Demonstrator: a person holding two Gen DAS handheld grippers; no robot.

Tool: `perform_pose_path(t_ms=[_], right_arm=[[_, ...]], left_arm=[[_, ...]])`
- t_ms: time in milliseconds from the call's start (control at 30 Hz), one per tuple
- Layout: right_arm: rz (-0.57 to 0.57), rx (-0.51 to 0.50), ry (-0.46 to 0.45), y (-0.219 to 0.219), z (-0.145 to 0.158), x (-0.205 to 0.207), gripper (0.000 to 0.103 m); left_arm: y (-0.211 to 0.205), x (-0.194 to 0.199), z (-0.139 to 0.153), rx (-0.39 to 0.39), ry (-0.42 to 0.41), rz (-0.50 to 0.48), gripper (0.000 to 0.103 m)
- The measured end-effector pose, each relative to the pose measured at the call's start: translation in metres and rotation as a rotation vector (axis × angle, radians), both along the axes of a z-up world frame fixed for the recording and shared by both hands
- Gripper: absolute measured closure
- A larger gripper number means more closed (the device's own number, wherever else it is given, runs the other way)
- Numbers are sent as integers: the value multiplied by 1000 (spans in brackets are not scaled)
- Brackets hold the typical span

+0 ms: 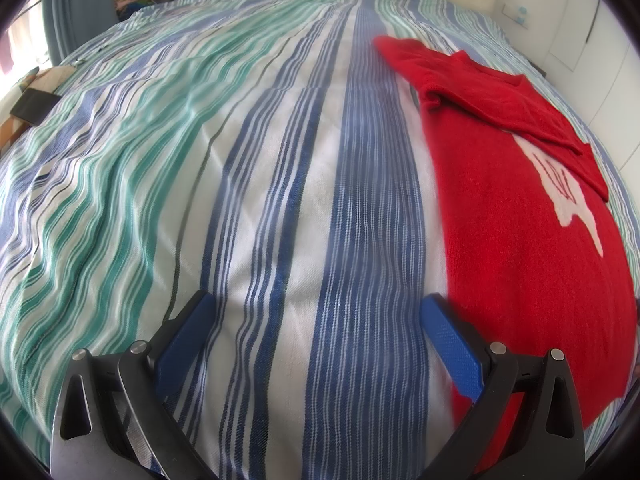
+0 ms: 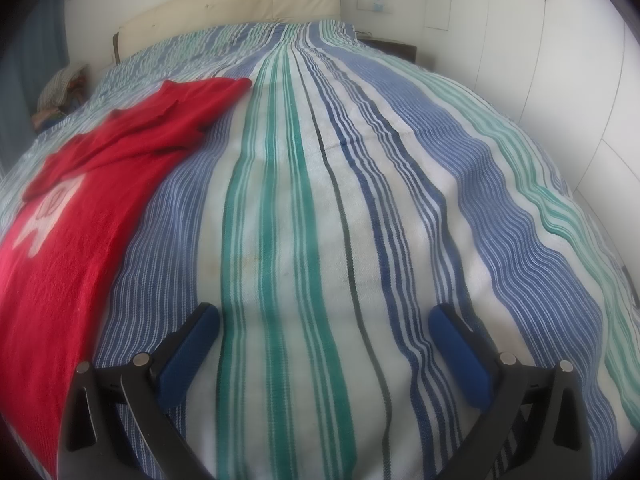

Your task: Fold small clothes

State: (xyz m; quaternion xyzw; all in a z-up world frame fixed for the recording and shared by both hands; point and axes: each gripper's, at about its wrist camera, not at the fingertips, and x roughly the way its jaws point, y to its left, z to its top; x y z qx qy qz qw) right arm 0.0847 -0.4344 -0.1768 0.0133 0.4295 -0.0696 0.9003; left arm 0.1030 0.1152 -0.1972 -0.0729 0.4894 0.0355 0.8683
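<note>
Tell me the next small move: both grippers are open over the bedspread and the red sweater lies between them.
Probably bring the left gripper right onto the near side edge of the red sweater and pinch it. Both grippers are open and empty, one sleeve already lies across the body, and that edge sits beside the left gripper's right finger.

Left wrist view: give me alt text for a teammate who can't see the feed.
A red knitted garment with a white motif lies flat on the right side of a bed covered by a blue, green and white striped bedspread, one sleeve folded across it. The left hand-held gripper is open above bare bedspread, just left of the garment's edge, holding nothing.
</note>
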Motion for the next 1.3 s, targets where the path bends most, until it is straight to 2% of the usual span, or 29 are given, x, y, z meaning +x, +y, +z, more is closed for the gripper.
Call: perform_pose_path(t_ms=[967,1033,1100,1233,1300], right_arm=[[-1,0,0,1,0,-1,0],[-1,-1,0,1,-1,-1,0],[0,5,8,0,0,0,0],[52,44,113,-3,21,6,2],[105,116,132,2,40,-5,3]], left_arm=[[0,0,-1,8,0,-5,0],[3,0,3,-4,20,-7,1],[15,-4,15,-49,47,5,2],[44,-35,41,-293,32,-9,2],[44,-48,43,-346,58,-52,2]])
